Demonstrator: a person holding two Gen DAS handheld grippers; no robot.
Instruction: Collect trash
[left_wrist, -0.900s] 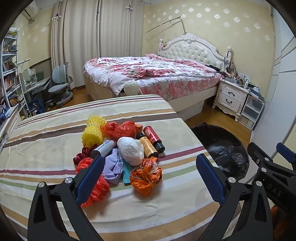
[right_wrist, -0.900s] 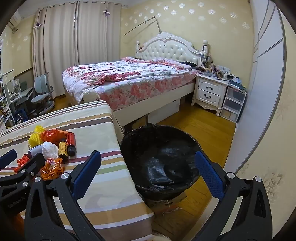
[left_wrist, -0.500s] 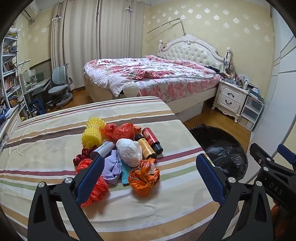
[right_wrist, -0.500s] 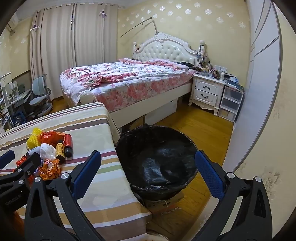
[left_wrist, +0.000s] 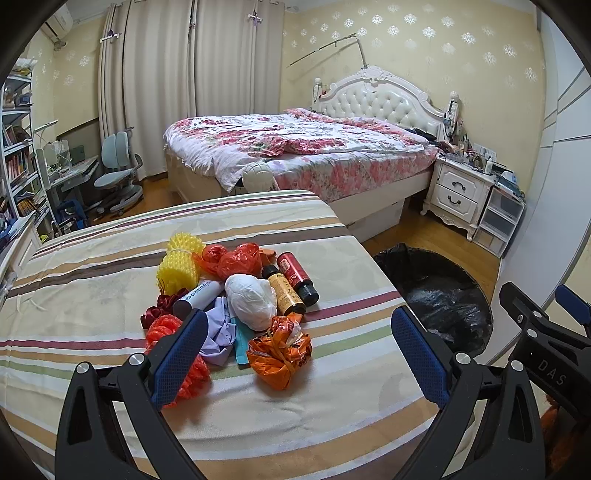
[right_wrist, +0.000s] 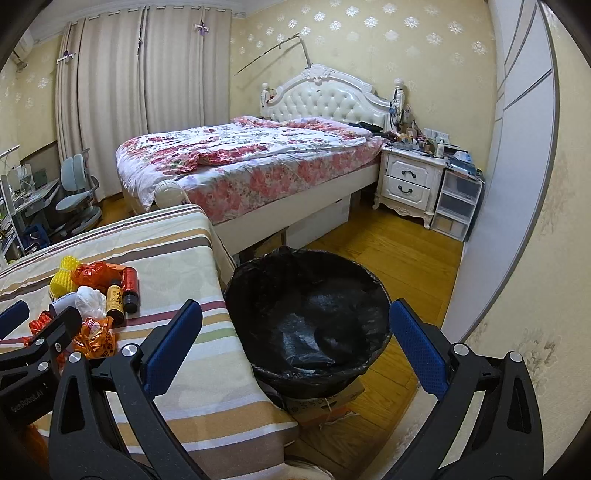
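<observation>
A heap of trash lies on the striped table (left_wrist: 92, 280): an orange crumpled bag (left_wrist: 279, 352), a white wad (left_wrist: 251, 301), a yellow foam net (left_wrist: 179, 264), a red bag (left_wrist: 236, 260), two small bottles (left_wrist: 291, 282), a white tube (left_wrist: 197, 297) and red mesh (left_wrist: 184, 369). My left gripper (left_wrist: 295, 343) hangs open just short of the heap, nothing between its fingers. My right gripper (right_wrist: 291, 341) stands open above the black-lined bin (right_wrist: 308, 317) beside the table (right_wrist: 177, 258). In the right wrist view the heap (right_wrist: 92, 295) sits at the left.
A bed with a floral cover (left_wrist: 295, 147) stands beyond the table, with a white nightstand (left_wrist: 461, 190) and plastic drawers (left_wrist: 500, 221) to its right. An office chair (left_wrist: 118, 173) and shelves are at the left. A cardboard box (right_wrist: 321, 402) sits under the bin on the wood floor.
The right wrist view has shifted slightly, so the bin and the trash heap sit a little further left. The left wrist view barely differs. Both grippers stay open.
</observation>
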